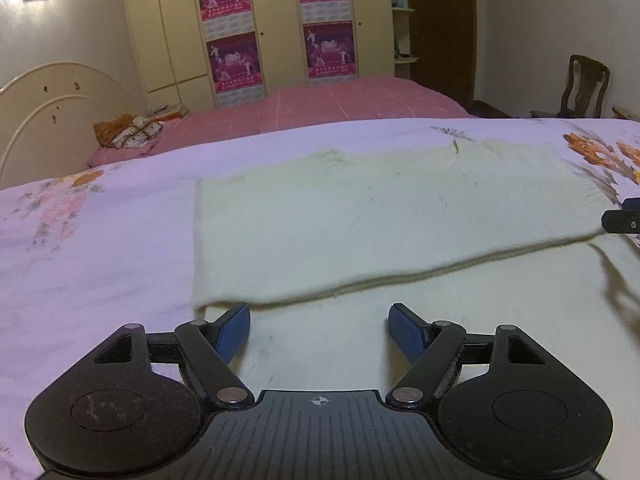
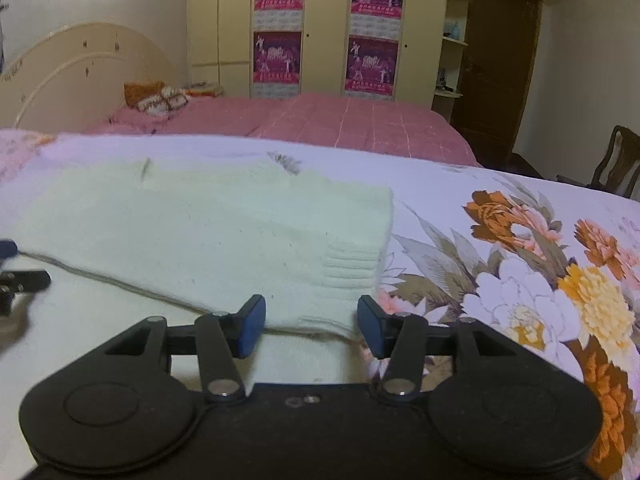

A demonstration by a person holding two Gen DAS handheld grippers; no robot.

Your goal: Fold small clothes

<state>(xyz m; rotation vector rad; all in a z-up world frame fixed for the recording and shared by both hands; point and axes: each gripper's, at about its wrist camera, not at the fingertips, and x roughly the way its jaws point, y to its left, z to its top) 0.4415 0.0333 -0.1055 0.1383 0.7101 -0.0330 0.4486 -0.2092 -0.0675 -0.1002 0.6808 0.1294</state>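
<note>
A pale cream knitted garment (image 1: 360, 216) lies flat on the floral bedsheet (image 1: 80, 240), with one layer folded over another; its folded edge runs across in front of my left gripper. My left gripper (image 1: 319, 334) is open and empty, low over the garment's near left part. The garment also shows in the right wrist view (image 2: 208, 224), with its ribbed hem at the right. My right gripper (image 2: 311, 326) is open and empty, its blue pads (image 2: 252, 328) on either side of the garment's near right corner. The right gripper's tip shows in the left wrist view (image 1: 624, 220).
A second bed with a pink cover (image 1: 340, 104) stands behind, with a pillow (image 1: 128, 132) and a cream headboard (image 1: 40, 120). A wardrobe with posters (image 1: 260, 28) is at the back. A wooden chair (image 1: 584, 88) stands at the far right.
</note>
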